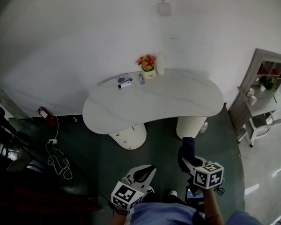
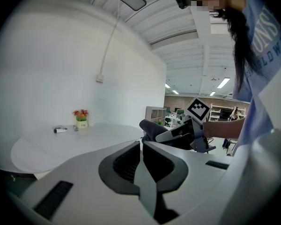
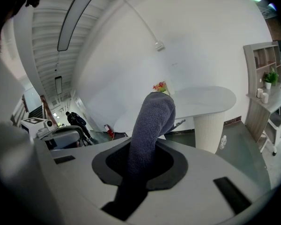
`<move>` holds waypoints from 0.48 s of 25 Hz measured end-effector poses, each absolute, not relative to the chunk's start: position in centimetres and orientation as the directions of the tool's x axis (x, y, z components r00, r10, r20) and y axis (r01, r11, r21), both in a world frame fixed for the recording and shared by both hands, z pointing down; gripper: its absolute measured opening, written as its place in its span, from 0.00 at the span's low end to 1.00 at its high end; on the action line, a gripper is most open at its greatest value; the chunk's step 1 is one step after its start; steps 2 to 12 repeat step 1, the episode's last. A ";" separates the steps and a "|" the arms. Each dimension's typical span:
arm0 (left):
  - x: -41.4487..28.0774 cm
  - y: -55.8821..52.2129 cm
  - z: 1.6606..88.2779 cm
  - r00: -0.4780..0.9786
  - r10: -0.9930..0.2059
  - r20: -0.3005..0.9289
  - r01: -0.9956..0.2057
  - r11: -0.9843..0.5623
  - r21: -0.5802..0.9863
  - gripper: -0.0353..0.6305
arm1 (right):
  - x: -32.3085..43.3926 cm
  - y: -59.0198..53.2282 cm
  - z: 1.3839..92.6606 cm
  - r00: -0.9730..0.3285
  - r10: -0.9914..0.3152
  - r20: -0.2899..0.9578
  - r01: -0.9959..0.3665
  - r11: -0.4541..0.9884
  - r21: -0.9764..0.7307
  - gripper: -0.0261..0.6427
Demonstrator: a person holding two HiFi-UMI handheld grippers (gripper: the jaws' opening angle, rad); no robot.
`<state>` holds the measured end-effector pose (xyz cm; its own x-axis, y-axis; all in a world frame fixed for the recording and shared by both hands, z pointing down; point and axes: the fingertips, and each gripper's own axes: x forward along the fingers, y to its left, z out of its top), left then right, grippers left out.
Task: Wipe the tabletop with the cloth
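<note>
The white kidney-shaped table [image 1: 178,102] stands on two ribbed pedestals ahead of me, a good way off from both grippers. My right gripper [image 1: 187,161] is shut on a dark grey cloth [image 1: 188,146], held low over the dark floor in front of the table. In the right gripper view the cloth [image 3: 152,125] rises out of the jaws as a folded roll, with the table [image 3: 206,100] beyond it. My left gripper [image 1: 146,171] sits lower left, jaws shut with nothing in them. The left gripper view shows its tips [image 2: 141,143] pressed together and the cloth [image 2: 152,128] to their right.
A small pot of flowers [image 1: 147,65], a white cylinder [image 1: 160,64] and small items [image 1: 125,82] sit at the table's far edge by the wall. A shelf unit [image 1: 264,93] stands at right. Cables [image 1: 58,161] and a red extinguisher [image 1: 46,115] lie on the floor at left.
</note>
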<state>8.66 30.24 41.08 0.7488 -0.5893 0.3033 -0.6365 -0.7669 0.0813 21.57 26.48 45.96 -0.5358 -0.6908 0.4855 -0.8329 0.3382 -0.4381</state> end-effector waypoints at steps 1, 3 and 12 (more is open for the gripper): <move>8.6 30.1 41.2 0.747 -0.590 0.306 -0.638 -0.766 0.080 0.08 | 21.5 26.4 46.0 -0.536 -0.690 0.486 -0.833 0.340 -0.435 0.15; 8.6 30.1 41.2 0.747 -0.590 0.306 -0.638 -0.766 0.080 0.08 | 21.5 26.4 46.0 -0.536 -0.690 0.486 -0.833 0.340 -0.435 0.15; 8.6 30.1 41.2 0.747 -0.590 0.306 -0.638 -0.766 0.080 0.08 | 21.5 26.4 46.0 -0.536 -0.690 0.486 -0.833 0.340 -0.435 0.15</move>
